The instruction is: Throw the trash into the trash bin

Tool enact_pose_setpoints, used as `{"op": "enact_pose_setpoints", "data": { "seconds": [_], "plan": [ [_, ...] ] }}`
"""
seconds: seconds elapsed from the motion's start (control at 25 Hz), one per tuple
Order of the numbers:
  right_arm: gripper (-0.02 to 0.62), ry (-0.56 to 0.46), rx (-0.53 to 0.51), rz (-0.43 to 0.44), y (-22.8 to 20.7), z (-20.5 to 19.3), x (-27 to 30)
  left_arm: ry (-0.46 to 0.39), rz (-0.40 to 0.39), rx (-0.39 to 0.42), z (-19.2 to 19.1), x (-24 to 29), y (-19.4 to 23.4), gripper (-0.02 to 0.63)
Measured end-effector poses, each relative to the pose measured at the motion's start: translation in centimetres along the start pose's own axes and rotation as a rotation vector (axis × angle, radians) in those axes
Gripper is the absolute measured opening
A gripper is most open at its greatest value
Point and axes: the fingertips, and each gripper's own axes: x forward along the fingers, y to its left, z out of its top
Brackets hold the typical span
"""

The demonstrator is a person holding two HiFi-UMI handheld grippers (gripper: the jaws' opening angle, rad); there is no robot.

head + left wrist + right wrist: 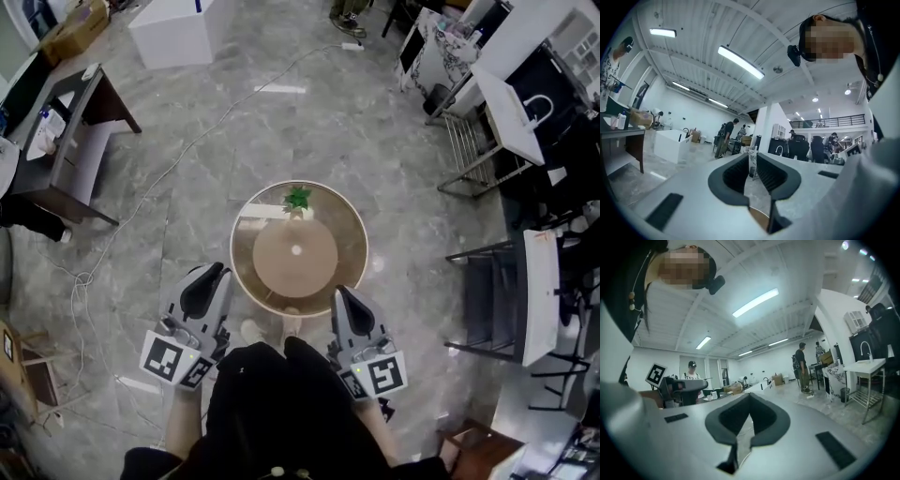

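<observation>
Black sleeves and a dark top fill the nearest ground, where the person holds both tools level at the waist, each carrying a cube with square markers. The left gripper (217, 271) has its dark ribbed pads (734, 174) parallel with a narrow gap between them and nothing in it. The right gripper (339, 292) is closed, its tips meeting on nothing.

Just beyond the two tips stands the round trash bin with a pale rim and glossy brown inside wall (248, 277), a tan disc at its centre. The small green crumpled scrap (297, 198) lies inside the rim at the far side, beside a flat white strip (267, 211). I take the scrap for the trash, so the throw looks done, though I cannot tell how deep it sits.

It looks feather-light, soft and easily crushed, not slippery. If it has to be picked up again, a gentle pinch across its bunched middle should hold better than catching a loose edge.

Farther off, a white cable (141, 202) trails over the grey marbled floor (375, 122) toward a dark desk (80, 122) and a white box (183, 28).
</observation>
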Motion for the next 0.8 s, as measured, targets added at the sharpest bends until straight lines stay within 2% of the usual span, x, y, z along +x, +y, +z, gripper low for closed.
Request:
{"op": "enact_pose_setpoints", "data": {
  "seconds": [0.2, 0.44, 0.8],
  "plan": [
    [0.002, -0.042, 0.014, -0.031, -0.7, 2.3, -1.0, 0.001, -0.014, 0.033, 0.7, 0.3, -0.9, 0.048],
    [0.002, -0.065, 0.001, -0.049, -0.9, 3.0, -2.0, 0.006, -0.015, 0.078, 0.3, 0.0, -1.6, 0.041],
    [0.002, -0.067, -0.016, -0.042, -1.2, 3.3, -1.9, -0.013, -0.004, 0.07, 0.2, 0.0, -2.3, 0.041]
  ]
}}
